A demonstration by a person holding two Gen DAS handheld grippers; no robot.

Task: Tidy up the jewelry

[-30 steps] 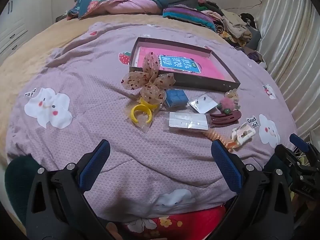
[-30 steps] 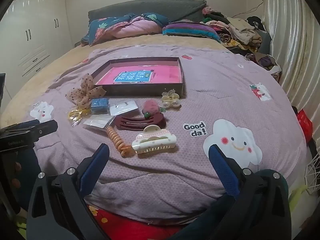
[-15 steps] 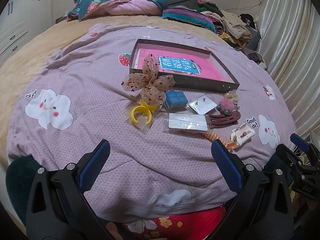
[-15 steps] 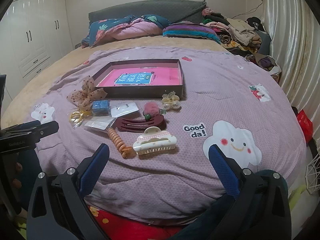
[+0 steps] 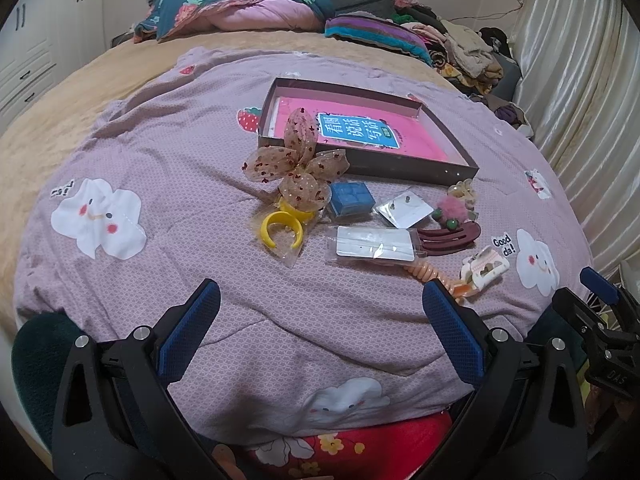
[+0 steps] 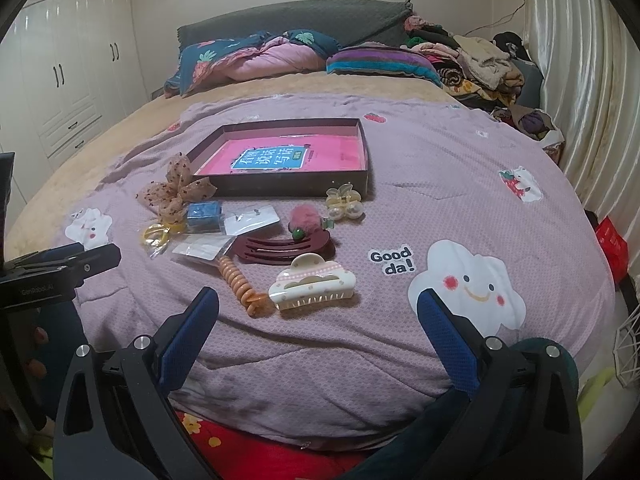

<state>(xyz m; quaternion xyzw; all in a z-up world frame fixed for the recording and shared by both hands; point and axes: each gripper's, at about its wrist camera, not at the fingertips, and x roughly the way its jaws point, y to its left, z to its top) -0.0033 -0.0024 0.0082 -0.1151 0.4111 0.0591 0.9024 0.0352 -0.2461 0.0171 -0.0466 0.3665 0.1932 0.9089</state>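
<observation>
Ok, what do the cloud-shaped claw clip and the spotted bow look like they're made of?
Cloud-shaped claw clip: likely hard glossy plastic, cream and pink, with molded teeth and a sheen. Spotted bow: sheer mesh fabric, probably organza; the box shows through its loops.

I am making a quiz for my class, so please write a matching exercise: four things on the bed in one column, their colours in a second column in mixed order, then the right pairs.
Things:
1. ring
2. small box
3. coil hair tie
4. pompom clip

Colours:
A. blue
B. pink
C. yellow
D. orange

Pairs: 1-C, 2-A, 3-D, 4-B
</observation>
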